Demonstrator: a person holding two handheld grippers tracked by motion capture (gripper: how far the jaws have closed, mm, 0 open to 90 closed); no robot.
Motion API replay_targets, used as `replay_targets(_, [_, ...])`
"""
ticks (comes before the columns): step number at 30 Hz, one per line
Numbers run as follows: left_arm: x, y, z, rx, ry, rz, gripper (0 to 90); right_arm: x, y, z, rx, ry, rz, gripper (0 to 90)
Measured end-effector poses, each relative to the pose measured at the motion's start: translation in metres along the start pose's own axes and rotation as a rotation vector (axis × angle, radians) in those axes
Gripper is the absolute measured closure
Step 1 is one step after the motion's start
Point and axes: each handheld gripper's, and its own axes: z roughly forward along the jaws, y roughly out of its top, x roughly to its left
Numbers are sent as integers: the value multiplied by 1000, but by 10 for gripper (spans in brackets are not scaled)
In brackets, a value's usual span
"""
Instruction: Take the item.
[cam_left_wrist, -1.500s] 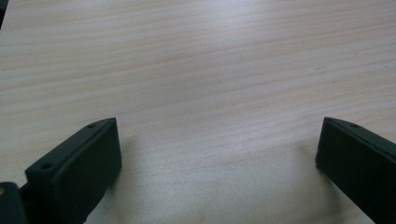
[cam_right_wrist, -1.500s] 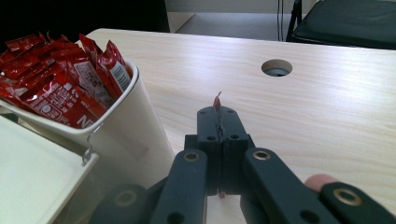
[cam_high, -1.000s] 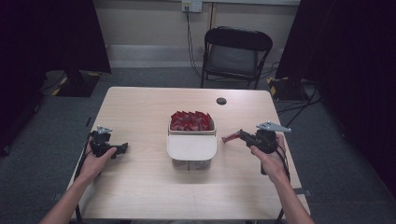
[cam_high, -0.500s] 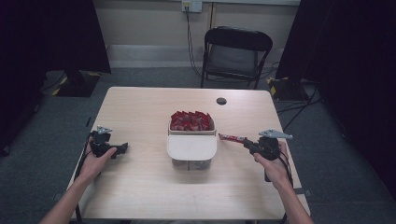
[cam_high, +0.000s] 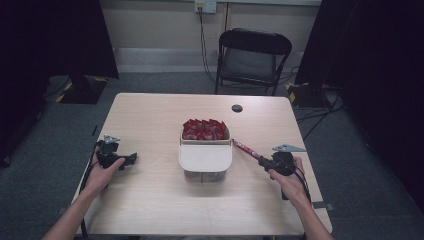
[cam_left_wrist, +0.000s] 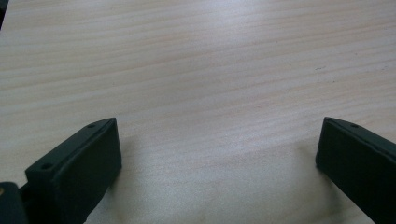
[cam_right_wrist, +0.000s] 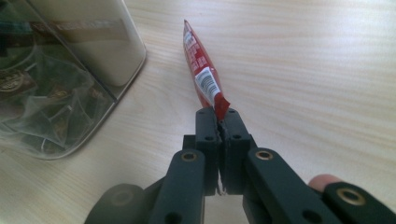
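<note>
Right gripper (cam_high: 261, 161) has come lower and nearer the table edge than a second ago, when it sat higher beside the box; the sachet (cam_high: 246, 149) came down with it and now slants low over the table (cam_high: 150, 210), tip pointing at the box (cam_high: 205, 156) and just short of its right side. Left gripper (cam_high: 131, 159) unchanged, same spot on the left. Right jaws pressed together, pinching the sachet's tail end (cam_right_wrist: 219, 106); rest of the red sachet (cam_right_wrist: 200, 70) sticks out ahead, barcode up. Left jaws spread wide over bare wood (cam_left_wrist: 210, 70), nothing between them. Box mid-table: white front part, red sachets (cam_high: 204, 129) packed in the rear part, clear lower wall with tea bags (cam_right_wrist: 42, 102) behind it. Black disc (cam_high: 237, 108) at the far table side, folding chair (cam_high: 252, 57) beyond. Nothing between sachet and box. Right hand (cam_high: 290, 181) wraps the handle from behind, forearm in from bottom right; left hand (cam_high: 102, 172) likewise, gripper pointing right.
</note>
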Motion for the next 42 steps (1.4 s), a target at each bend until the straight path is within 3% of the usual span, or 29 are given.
replay_targets(5, [0,0,0,0,0,0,0,-4,-6,6,21,-14,19,859])
replay_targets(15, [0,0,0,0,0,0,0,-4,-9,9,18,12,32,675])
replay_targets(23, [0,0,0,0,0,0,0,-4,-5,7,-26,28,49,348])
replay_targets(26, [0,0,0,0,0,0,0,-3,-2,5,-58,37,60,280])
replay_targets(42, [0,0,0,0,0,0,0,-19,11,-11,-103,-36,84,237])
